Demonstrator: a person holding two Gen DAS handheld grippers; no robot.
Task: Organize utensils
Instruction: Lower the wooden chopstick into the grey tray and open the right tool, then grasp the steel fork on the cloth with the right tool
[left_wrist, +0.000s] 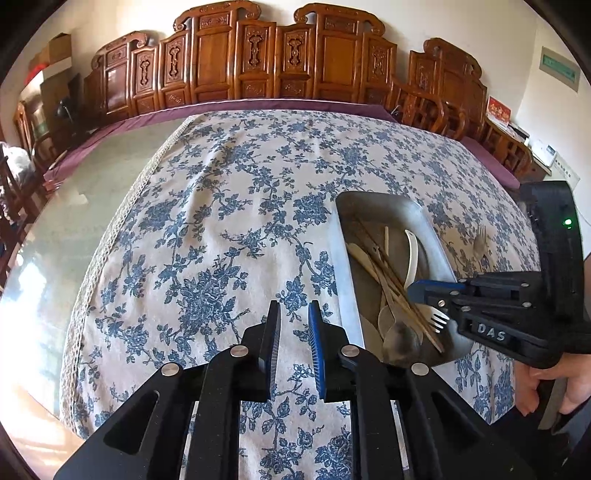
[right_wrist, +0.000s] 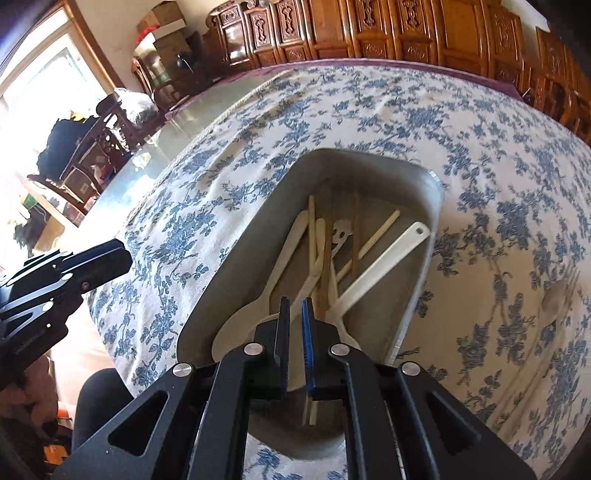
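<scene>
My right claw (right_wrist: 294, 306) hangs tilted down over the near end of the metal tray (right_wrist: 428, 258), jaws almost closed with only a narrow gap, nothing gripped; spoons, chopsticks and a white ladle (right_wrist: 384, 262) lie piled just under its tips. My left claw (left_wrist: 293, 314) sits left of the tray above bare tablecloth (left_wrist: 207, 206), slightly parted, empty. A fork (left_wrist: 480, 240) lies on the surface beyond the tray's right rim.

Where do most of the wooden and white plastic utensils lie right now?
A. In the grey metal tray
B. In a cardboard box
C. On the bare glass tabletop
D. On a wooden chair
A: the wooden spoons, chopsticks and long white plastic spoon lie jumbled together inside the grey metal tray on the blue-flowered tablecloth.
</scene>
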